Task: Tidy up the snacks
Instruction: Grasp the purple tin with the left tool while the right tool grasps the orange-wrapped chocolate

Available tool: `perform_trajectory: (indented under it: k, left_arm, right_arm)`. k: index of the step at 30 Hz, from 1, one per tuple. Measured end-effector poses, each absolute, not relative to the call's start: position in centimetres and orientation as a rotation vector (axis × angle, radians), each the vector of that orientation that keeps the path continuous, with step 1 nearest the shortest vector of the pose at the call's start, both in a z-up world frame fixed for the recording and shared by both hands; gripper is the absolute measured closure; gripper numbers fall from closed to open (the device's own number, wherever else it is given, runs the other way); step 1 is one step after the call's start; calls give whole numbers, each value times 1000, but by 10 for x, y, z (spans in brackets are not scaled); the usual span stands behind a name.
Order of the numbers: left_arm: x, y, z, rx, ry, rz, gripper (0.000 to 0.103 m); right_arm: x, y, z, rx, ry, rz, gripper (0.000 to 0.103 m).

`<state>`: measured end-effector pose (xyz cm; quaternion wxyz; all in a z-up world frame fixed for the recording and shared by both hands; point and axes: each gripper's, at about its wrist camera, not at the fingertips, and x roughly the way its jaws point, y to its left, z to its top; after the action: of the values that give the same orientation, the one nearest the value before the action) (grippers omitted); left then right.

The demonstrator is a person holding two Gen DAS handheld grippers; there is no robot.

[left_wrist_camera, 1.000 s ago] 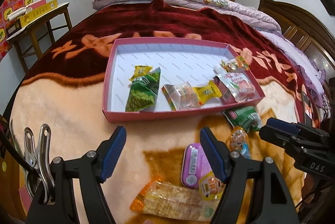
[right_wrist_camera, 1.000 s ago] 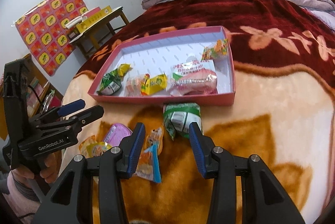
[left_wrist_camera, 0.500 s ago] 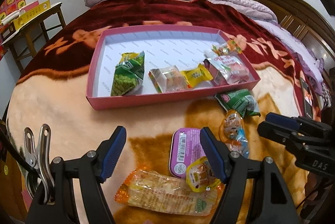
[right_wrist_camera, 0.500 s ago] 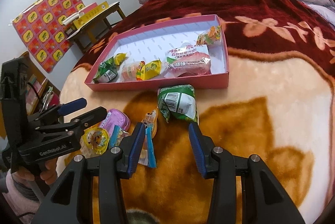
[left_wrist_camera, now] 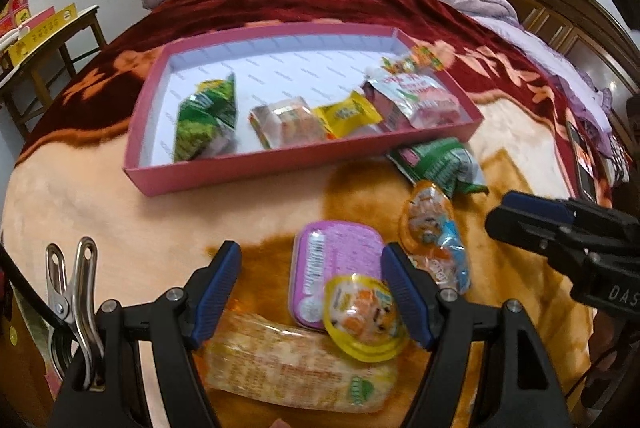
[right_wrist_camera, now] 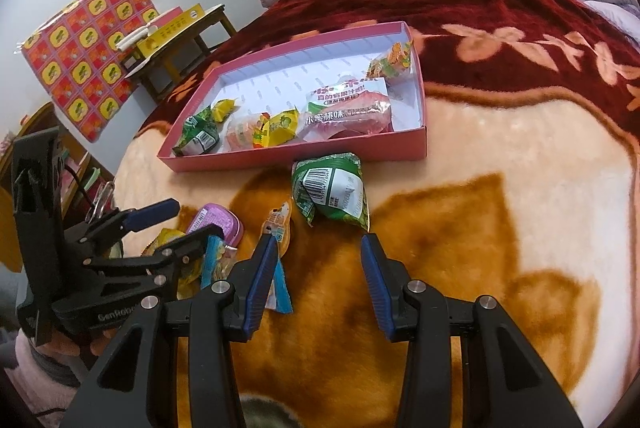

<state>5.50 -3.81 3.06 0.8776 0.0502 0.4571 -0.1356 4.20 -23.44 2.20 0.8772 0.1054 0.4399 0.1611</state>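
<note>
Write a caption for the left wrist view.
Open left gripper above purple tin and jelly cup, pink tray beyond.

The left tool (left_wrist_camera: 312, 292) now sits lower and closer to the purple tin (left_wrist_camera: 334, 264), with the yellow jelly cup (left_wrist_camera: 362, 316) between its open jaws. The right tool (right_wrist_camera: 318, 280) has drawn nearer the green packet (right_wrist_camera: 332, 189), which now lies just beyond its fingertips.

trays 1 (left_wrist_camera: 248, 169) | snacks in tray 5 | snacks on blanket 5
</note>
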Motion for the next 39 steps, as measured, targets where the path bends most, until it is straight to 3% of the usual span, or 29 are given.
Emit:
perform_trajectory:
  k: [14, 19, 39]
  left_arm:
    - [56, -55, 17, 168, 950, -239, 29]
    - [57, -52, 21, 147, 935, -249, 49]
    - [63, -5, 41, -1, 879, -199, 49]
  right_arm:
    - [41, -235, 18, 225, 921, 339, 58]
    - [40, -234, 15, 224, 924, 340, 58]
    - [51, -203, 12, 185, 963, 370, 58]
